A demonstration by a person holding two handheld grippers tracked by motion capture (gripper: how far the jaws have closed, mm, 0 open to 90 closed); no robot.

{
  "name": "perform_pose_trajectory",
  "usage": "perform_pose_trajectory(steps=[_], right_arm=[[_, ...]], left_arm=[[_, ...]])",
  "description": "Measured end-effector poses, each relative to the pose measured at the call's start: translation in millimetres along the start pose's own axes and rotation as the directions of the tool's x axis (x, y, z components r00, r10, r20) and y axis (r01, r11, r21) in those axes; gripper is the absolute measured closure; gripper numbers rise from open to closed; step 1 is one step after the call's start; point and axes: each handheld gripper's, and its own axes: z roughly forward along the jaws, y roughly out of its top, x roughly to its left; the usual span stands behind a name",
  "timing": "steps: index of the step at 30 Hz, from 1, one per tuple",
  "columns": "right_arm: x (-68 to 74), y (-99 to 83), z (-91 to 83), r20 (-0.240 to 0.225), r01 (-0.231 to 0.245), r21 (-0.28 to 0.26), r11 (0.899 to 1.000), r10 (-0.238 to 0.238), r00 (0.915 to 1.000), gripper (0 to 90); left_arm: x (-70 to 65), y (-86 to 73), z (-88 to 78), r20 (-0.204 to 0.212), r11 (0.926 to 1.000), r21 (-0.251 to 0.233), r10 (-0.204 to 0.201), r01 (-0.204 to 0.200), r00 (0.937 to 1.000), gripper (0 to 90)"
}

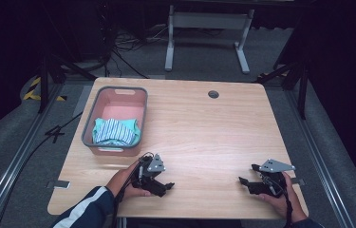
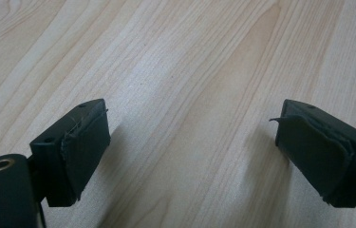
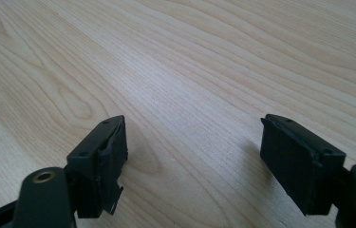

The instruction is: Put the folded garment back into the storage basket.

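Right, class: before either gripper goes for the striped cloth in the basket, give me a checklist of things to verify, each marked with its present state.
1. Left gripper open, nothing between its jaws: ok.
2. Right gripper open and empty: ok.
3. Striped cloth lies inside the basket, at its near end: ok.
4. Table bare between the left gripper and the basket: ok.
5. Cloth free of the basket's wall, not snagged: cannot tell.
6. Pad covering intact: not ok, its edges look frayed.

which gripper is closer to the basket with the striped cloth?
The left gripper. It sits just below and right of the grey-rimmed pink basket holding the striped cloth; the right gripper rests far across the table near its right edge.
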Motion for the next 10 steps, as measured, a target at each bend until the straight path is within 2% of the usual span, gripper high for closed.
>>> perform_pose_trajectory(steps=[10], right_arm=[[-0.5, 0.3, 0.4, -0.004, 0.001, 0.000, 1.000, -0.001, 1.0000, 24.0]], left_arm=[[-0.5, 0.3, 0.0, -0.004, 1.0000, 0.004, -0.004, 0.004, 1.0000, 10.9]])
